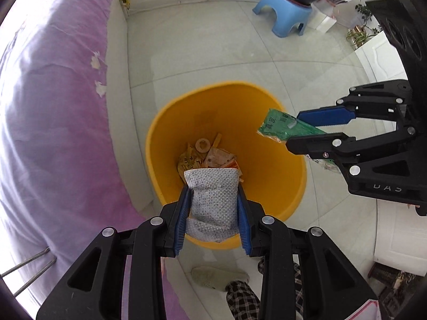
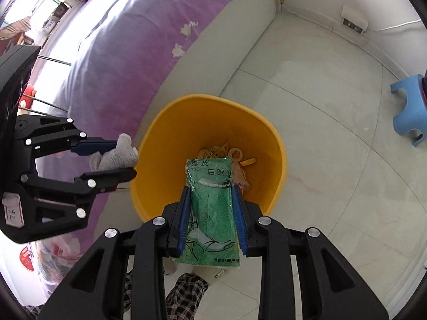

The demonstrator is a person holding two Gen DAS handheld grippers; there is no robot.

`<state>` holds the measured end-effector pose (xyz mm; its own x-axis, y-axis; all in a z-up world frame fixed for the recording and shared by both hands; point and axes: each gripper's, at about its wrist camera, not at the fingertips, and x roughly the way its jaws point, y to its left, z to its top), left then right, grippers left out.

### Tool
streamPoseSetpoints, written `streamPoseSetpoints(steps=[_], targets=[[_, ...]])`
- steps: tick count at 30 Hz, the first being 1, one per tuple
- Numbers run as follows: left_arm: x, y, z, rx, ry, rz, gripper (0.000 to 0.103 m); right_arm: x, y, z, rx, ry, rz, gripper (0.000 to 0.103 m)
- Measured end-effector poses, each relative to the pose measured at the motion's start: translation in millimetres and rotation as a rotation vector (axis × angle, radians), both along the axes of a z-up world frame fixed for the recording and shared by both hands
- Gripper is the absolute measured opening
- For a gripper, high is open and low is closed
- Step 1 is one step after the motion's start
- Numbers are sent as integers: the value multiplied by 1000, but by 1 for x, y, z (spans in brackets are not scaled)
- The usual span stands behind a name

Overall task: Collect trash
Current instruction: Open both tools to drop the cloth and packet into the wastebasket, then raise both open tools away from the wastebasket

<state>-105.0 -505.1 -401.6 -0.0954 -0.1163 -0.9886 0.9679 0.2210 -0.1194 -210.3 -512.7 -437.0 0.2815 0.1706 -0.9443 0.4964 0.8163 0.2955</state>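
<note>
Pouch (image 1: 213,200) in left claw (image 1: 213,213), above yellow bin (image 1: 280,186).

The bin (image 1: 267,144) is orange-yellow; at its 6 o'clock, a white pouch (image 1: 213,200) dotted grey. At 3 o'clock, a green packet (image 1: 283,125). Lilac bedspread (image 1: 53,106); blue stool (image 1: 283,13); black-and-white checked trousers (image 1: 242,296).

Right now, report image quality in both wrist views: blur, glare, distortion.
Left wrist view: heavy fisheye bending; the yellow bin rim is slightly smeared; the purple bedspread is washed out by daylight. Right wrist view: same curvature; the green packet print is sharp; the window corner is blown out.
</note>
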Motion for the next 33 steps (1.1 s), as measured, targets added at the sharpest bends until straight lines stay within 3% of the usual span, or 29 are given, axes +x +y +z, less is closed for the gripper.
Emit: streamPoseSetpoints(steps=[5,12,15,24,33], targets=[[-3,-1,-13,17,3,-6,36,-2,-5,-20,23,8,-16,33],[-5,4,-15,12,1,4,55,-11,-8,-30,19,9,-56,44],[-6,5,-15,1,-10,12,71,-15,-11,-28,23,0,-86,45],[-10,6,3,-13,-23,23,71,-21,-11,-5,8,-14,-107,45],[-13,18,52,-43,-64,83,71,-37,2,61,-29,-62,-154,45]])
